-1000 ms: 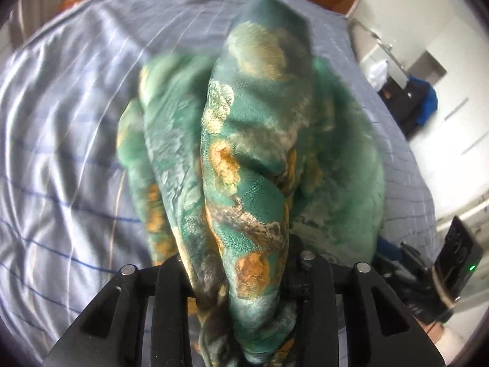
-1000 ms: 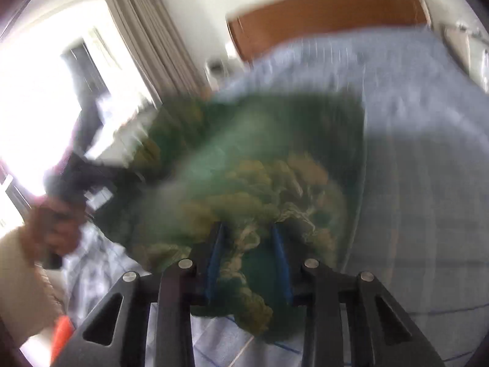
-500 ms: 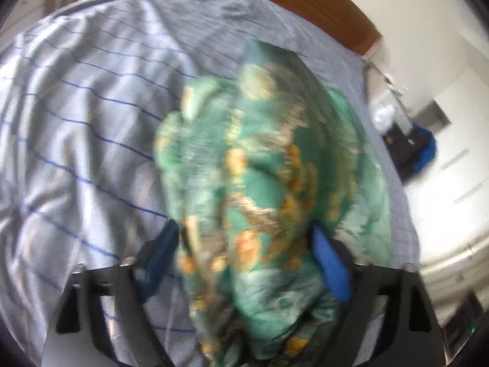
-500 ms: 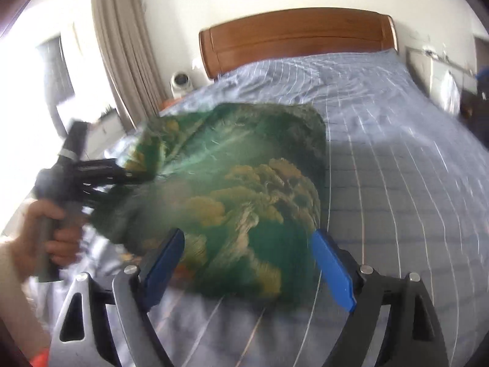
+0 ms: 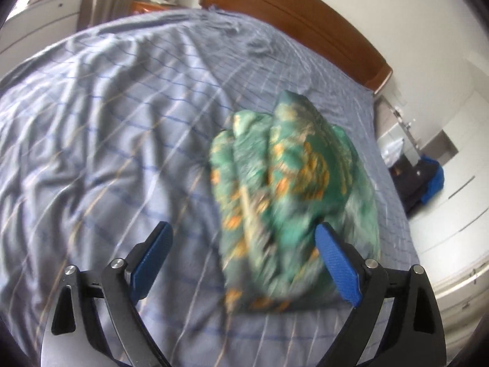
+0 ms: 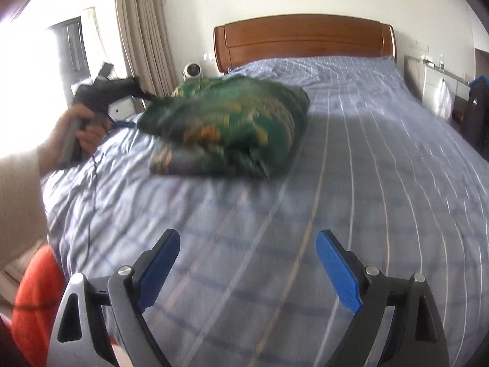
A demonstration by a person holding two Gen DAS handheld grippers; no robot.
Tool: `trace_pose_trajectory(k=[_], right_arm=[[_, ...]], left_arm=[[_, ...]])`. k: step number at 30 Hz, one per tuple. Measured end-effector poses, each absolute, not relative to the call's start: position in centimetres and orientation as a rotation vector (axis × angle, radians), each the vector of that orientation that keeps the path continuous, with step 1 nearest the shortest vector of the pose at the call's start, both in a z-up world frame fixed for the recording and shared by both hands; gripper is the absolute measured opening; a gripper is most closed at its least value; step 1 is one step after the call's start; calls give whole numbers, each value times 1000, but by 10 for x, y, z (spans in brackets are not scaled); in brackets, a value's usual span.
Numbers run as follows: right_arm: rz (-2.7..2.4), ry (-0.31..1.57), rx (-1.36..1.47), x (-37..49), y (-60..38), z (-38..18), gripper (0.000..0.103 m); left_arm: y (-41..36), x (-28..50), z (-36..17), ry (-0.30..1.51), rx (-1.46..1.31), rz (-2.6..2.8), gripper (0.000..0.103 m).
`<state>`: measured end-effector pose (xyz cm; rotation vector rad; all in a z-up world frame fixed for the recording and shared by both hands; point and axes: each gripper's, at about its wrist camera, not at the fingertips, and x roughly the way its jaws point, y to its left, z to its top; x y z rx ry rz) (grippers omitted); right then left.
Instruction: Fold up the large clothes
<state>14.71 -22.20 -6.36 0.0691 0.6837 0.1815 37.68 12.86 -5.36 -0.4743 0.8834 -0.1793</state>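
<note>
A folded green patterned garment [image 6: 226, 131] lies on the bed [image 6: 382, 183] below the headboard [image 6: 302, 39], just released: left gripper [image 5: 243, 263] and right gripper [image 6: 247, 270], jaws freshly spread and empty. Next seemingly comes tidying the bundle.

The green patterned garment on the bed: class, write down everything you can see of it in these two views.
The green garment is a soft, silky-looking cloth printed with orange and pale yellow motifs. It lies as a thick, folded, rumpled bundle on the blue striped bedsheet. Neither gripper holds it: the left gripper has just opened and stands wide beside its near end, the right gripper has too and is well clear.
</note>
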Motion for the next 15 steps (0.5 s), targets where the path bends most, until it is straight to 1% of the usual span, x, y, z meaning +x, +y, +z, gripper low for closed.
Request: trace_pose_trajectory(k=[7, 13, 15], right_arm=[[117, 727, 38, 126, -229, -98, 90], [87, 715, 39, 121, -233, -106, 90], [84, 709, 42, 120, -233, -107, 90]], left_arm=[[125, 293, -69, 854, -263, 0, 97], [97, 254, -86, 871, -85, -1, 97], [86, 248, -93, 887, -55, -36, 99]])
